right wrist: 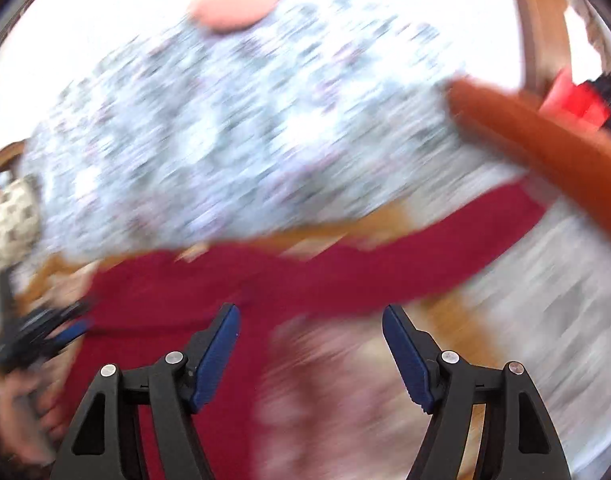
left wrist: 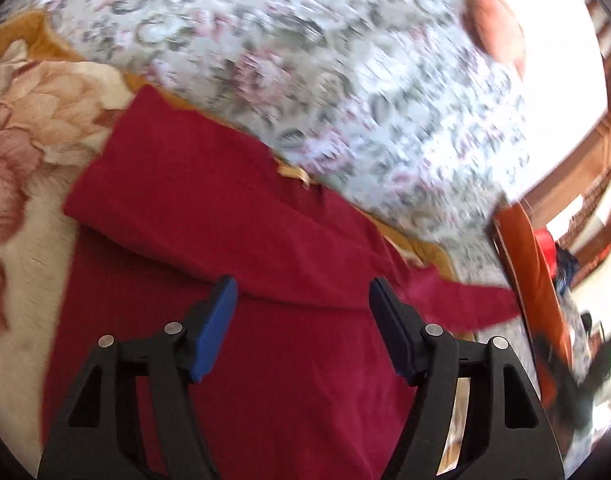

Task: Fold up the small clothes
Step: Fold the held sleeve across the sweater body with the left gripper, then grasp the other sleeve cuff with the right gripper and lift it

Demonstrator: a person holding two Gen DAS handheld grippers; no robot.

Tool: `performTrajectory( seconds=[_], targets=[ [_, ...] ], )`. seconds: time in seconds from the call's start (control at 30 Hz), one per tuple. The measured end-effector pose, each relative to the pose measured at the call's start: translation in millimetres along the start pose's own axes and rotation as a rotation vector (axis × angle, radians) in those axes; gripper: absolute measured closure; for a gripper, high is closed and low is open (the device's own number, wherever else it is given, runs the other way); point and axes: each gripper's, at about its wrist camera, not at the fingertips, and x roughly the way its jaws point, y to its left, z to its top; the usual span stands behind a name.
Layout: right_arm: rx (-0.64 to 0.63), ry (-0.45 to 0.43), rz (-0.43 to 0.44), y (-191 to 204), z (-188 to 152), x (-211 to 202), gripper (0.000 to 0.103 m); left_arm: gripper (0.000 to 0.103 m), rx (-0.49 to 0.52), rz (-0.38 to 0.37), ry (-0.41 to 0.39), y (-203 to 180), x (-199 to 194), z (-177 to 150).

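A dark red long-sleeved garment lies flat on a cream flowered blanket. Its left sleeve is folded across the body. The other sleeve stretches out to the right. My left gripper hovers over the garment's body, open, with nothing between its blue pads. The right wrist view is badly blurred. There my right gripper stands open above the garment, and the outstretched sleeve runs up to the right. At that view's left edge the left gripper shows as a dark blur.
Beyond the blanket's mustard edge spreads a grey-green floral bedspread. A pink pillow-like shape lies at its far end. An orange object with red and dark blue items beside it sits at the right. Wooden framing stands behind.
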Motion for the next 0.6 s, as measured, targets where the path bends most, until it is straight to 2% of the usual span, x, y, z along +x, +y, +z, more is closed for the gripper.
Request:
performTrajectory(
  seconds=[0.07, 0.1, 0.13, 0.27, 0.33, 0.6],
  targets=[
    [0.059, -0.068, -0.03, -57, 18, 6, 0.031, 0.035, 0.042, -0.006, 0.029, -8, 7, -3],
    [0.116, -0.062, -0.046, -88, 25, 13, 0.031, 0.035, 0.06, -0.004, 0.033, -12, 8, -3],
    [0.184, -0.042, -0.098, -124, 30, 26, 0.031, 0.035, 0.071, -0.003, 0.037, -14, 9, -3],
    [0.386, 0.029, -0.14, -200, 27, 61, 0.041, 0.035, 0.061, -0.029, 0.058, -14, 15, -2],
    [0.407, -0.019, -0.094, -212, 25, 66, 0.042, 0.035, 0.048, -0.031, 0.065, -15, 16, -4],
    [0.373, -0.005, 0.016, -210, 43, 98, 0.042, 0.035, -0.007, -0.03, 0.089, -6, 18, -4]
  ],
)
